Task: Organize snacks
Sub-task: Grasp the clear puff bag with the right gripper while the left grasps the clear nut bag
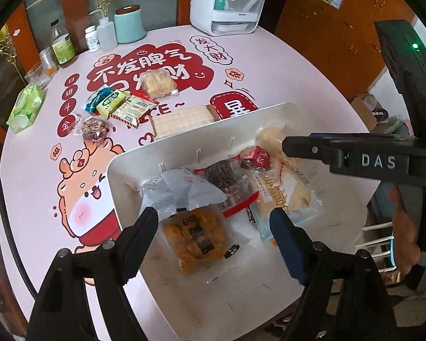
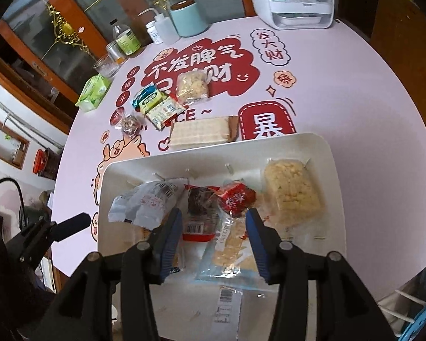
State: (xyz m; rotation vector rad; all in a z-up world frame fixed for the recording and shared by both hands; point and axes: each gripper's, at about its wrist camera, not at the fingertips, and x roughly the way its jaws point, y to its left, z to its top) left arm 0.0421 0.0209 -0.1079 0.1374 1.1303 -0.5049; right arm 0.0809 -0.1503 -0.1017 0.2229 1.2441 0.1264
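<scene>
A white tray (image 1: pixel 201 130) (image 2: pixel 213 145) on the pink table holds several snack packets. My left gripper (image 1: pixel 213 224) hangs open and wide over an orange-filled packet (image 1: pixel 196 236), which lies flat with neither pad touching it. My right gripper (image 2: pixel 214 224) is open above a clear cracker bag (image 2: pixel 230 253) and a red packet (image 2: pixel 235 199); it enters the left wrist view from the right (image 1: pixel 291 147). A puffed-rice block (image 2: pixel 292 193) lies at the tray's right. Loose on the table are a wafer pack (image 1: pixel 181 120), a rice cake (image 1: pixel 159 83), small green and red packets (image 1: pixel 119 106) and a nut sweet (image 1: pixel 93 128).
At the back edge of the table stand a white appliance (image 1: pixel 227 2), a teal canister (image 1: pixel 129 25), bottles (image 1: pixel 61 44) and glass jars. A green tissue pack (image 1: pixel 25 106) lies at the left edge. The tray sits near the table's front right edge.
</scene>
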